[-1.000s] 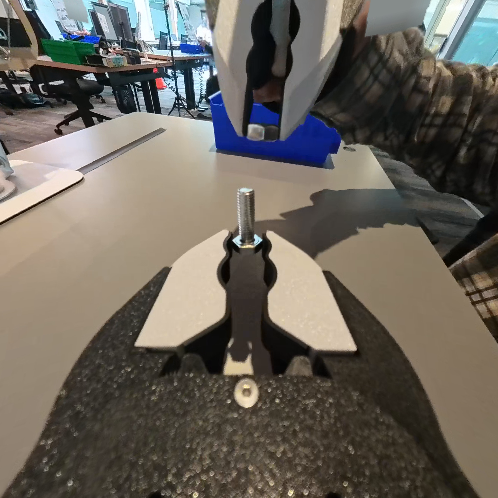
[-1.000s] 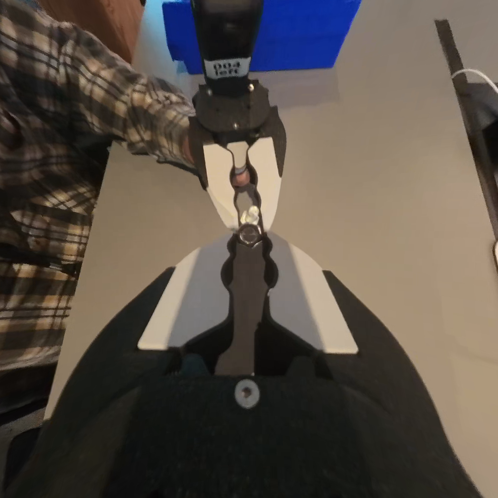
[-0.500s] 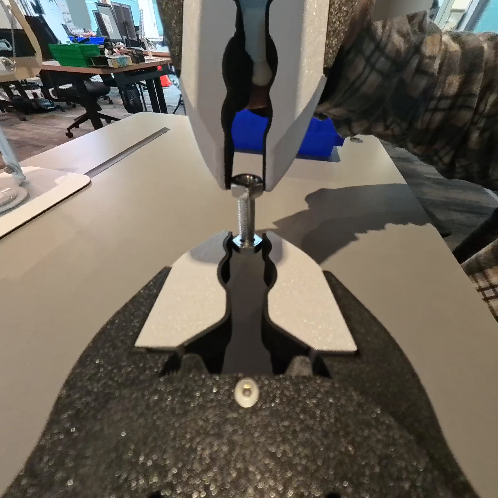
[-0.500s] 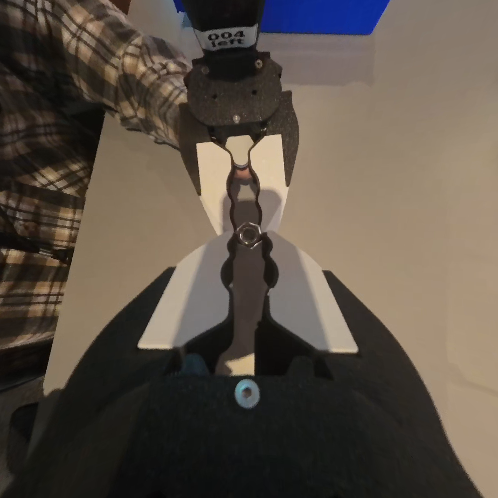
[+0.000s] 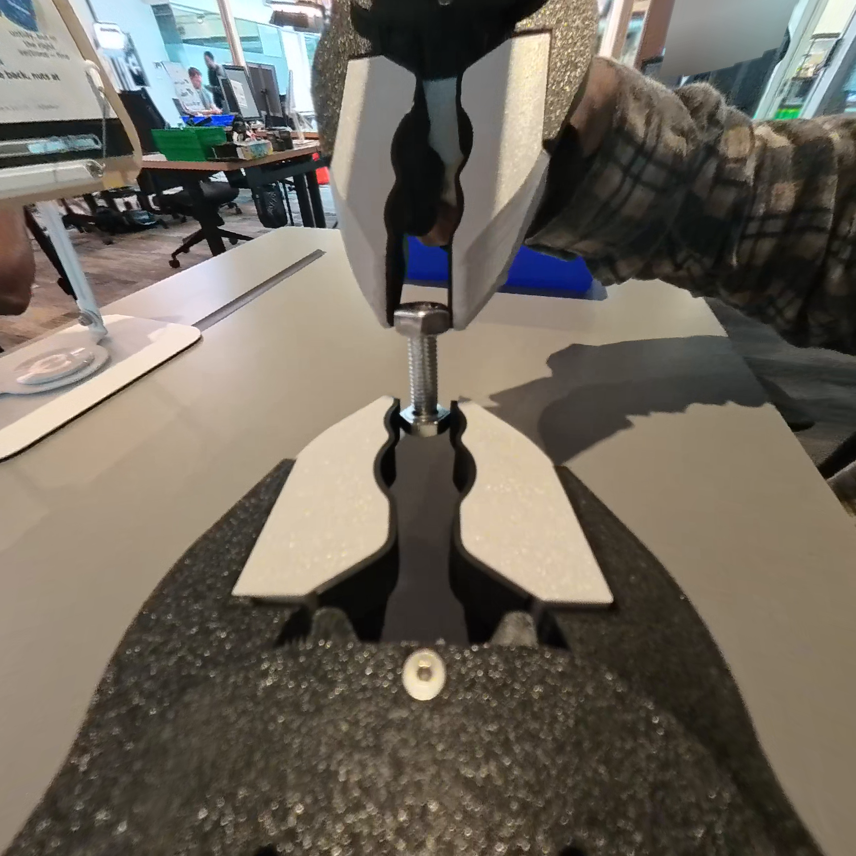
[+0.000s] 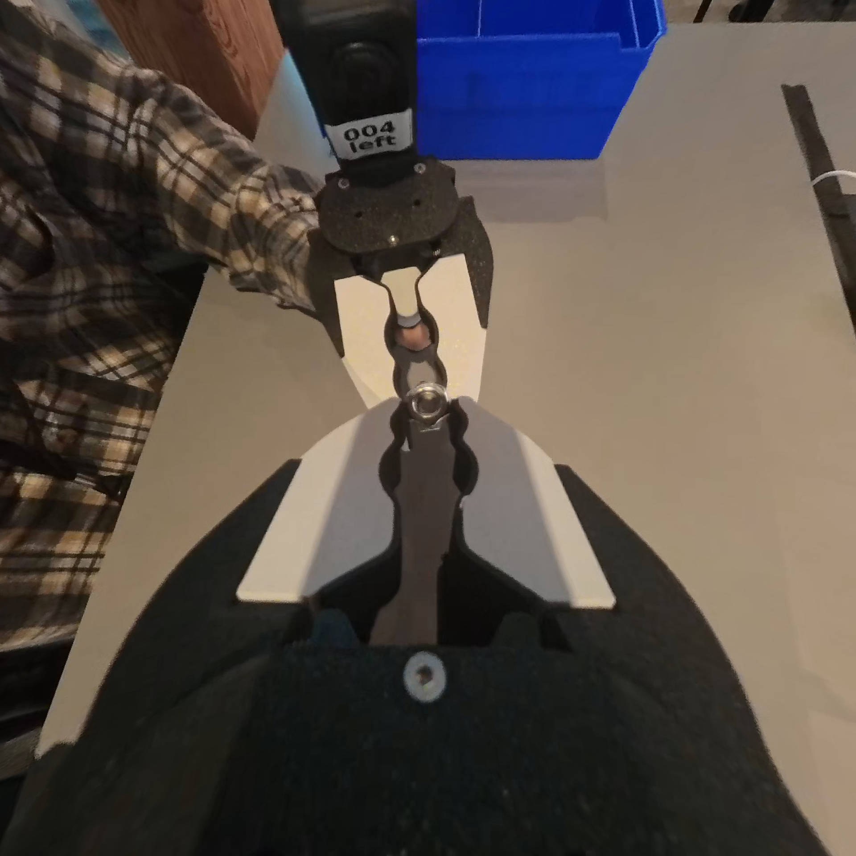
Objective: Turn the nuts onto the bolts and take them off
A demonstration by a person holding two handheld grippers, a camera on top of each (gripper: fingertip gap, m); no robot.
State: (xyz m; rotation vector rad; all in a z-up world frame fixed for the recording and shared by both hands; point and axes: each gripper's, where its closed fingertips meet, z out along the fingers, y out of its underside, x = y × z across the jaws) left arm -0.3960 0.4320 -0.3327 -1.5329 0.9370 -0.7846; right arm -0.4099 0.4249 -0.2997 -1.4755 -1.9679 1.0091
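Holding the bolt (image 5: 422, 370) upright by its hex head, the left gripper (image 5: 424, 419) stands clamped on it in the left wrist view, threaded shank pointing up. The right gripper (image 5: 420, 319) comes down from above with its tips pinched on a nut (image 5: 421, 317) that now sits on the top end of the shank; one second ago that nut hung well above the bare bolt tip, in front of the blue bin (image 5: 542, 273), and half a second ago it had just reached the tip. Count here: one bolt, one nut, two grippers, one bin. The grey table (image 5: 185, 440) lies bare to the left of the bolt as far as a white mat (image 5: 139, 352); its right edge runs close beside a plaid sleeve (image 5: 695, 194). In the right wrist view, looking straight down, the right gripper (image 6: 425, 410) is closed on the nut (image 6: 425, 403), ring and bore visible, with the left gripper (image 6: 417, 393) directly beneath, its tips meeting the right pair. The bolt itself is hidden under the nut. The blue bin (image 6: 532, 92) stands at the far table edge, more of it in view than half a second ago. Open tabletop (image 6: 648, 370) spreads to the right up to a dark strip; the left edge sits near the sleeve (image 6: 139, 231).
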